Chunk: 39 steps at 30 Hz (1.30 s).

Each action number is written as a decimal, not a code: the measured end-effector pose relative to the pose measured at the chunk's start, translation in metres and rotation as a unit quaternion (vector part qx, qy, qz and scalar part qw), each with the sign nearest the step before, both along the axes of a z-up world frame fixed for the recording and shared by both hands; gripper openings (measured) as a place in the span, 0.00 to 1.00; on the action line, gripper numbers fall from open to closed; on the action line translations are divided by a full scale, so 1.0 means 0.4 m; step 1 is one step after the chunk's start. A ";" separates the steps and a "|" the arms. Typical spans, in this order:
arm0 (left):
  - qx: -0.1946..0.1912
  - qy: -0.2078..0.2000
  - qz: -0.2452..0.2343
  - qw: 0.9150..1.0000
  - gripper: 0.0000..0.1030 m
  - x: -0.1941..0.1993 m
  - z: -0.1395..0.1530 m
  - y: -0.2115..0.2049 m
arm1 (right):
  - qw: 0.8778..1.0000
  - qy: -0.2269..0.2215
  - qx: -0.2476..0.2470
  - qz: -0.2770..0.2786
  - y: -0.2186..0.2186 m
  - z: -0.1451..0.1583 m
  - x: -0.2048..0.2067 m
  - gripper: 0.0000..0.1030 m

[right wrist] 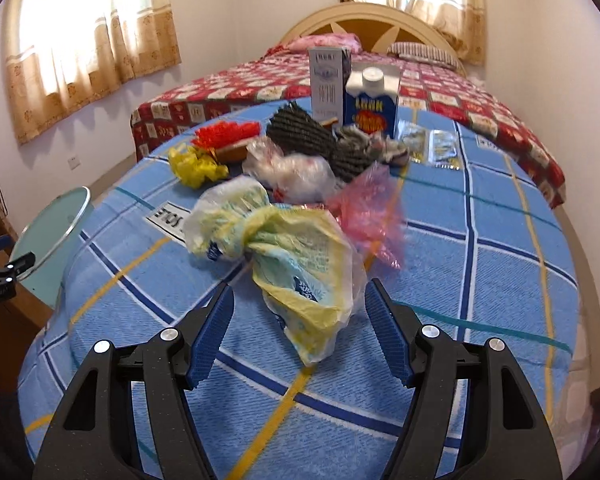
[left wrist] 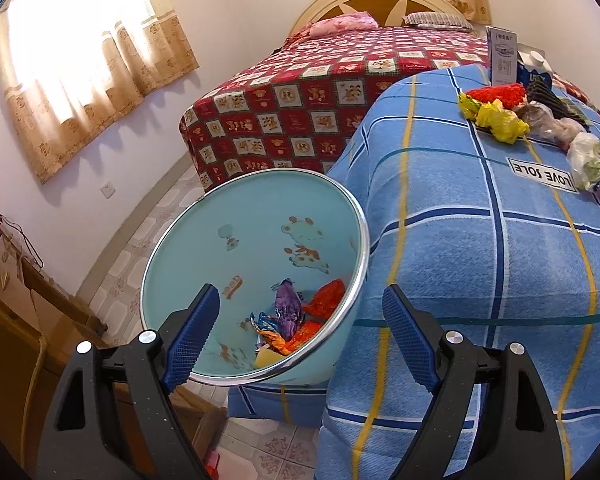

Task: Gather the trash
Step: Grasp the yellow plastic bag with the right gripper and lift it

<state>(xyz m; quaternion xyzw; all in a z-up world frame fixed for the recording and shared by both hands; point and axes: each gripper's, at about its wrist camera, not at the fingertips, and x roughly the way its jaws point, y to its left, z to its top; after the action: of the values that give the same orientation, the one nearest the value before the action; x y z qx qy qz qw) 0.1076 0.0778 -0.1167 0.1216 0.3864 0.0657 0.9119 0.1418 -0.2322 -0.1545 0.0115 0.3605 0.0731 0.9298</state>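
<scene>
Room: bedroom with curtained windows; a table (right wrist: pixel 480 280) under a blue checked cloth stands before a bed (left wrist: pixel 300 92) with a red patterned cover.
Left fingers: the left gripper (left wrist: pixel 300 332) has its fingers spread wide with nothing between the pads; its left pad overlaps the bin's near rim in the view, contact unclear.
Bin: a pale blue trash bin (left wrist: pixel 236 248) with a metal rim, tilted, sits ahead of the left fingers, hard against the table's draped edge; crumpled wrappers (left wrist: pixel 292 316) lie inside.
Open room, left: tiled floor shows beyond the bin, between bed and wall.
Right fingers: the right gripper (right wrist: pixel 300 328) is spread, pads clear of everything.
Nearest trash: a yellowish plastic bag (right wrist: pixel 296 264) lies just ahead of and partly between the right fingertips, untouched.
Further trash: a pink bag (right wrist: pixel 372 216), clear bag (right wrist: pixel 296 172) and yellow bag (right wrist: pixel 196 168) lie beyond.
Far edge: two cartons (right wrist: pixel 356 88) stand upright, well beyond the fingers.
</scene>
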 end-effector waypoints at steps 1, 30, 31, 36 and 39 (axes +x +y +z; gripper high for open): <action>0.001 0.001 -0.001 1.000 0.80 0.000 -0.002 -0.003 | 1.000 0.004 0.001 0.001 0.002 -0.006 -0.005 0.62; -0.040 -0.040 -0.066 0.996 0.80 0.111 0.089 -0.233 | 0.993 -0.100 0.017 -0.063 -0.126 0.158 -0.012 0.30; -0.041 -0.040 -0.071 0.996 0.80 0.123 0.090 -0.252 | 0.992 -0.101 0.017 -0.068 -0.136 0.155 -0.009 0.30; -0.049 -0.040 -0.081 0.995 0.80 0.176 0.090 -0.337 | 0.989 -0.096 0.007 -0.114 -0.202 0.131 0.015 0.30; -0.058 -0.034 -0.082 0.994 0.80 0.218 0.086 -0.379 | 0.988 -0.073 0.013 -0.137 -0.244 0.101 0.043 0.30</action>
<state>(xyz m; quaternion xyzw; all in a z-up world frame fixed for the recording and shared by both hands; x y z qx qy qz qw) 0.1946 -0.0737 -0.0823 0.0976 0.3469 -0.0279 0.9324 0.1588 -0.3296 -0.1141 0.0671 0.2860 -0.0494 0.9546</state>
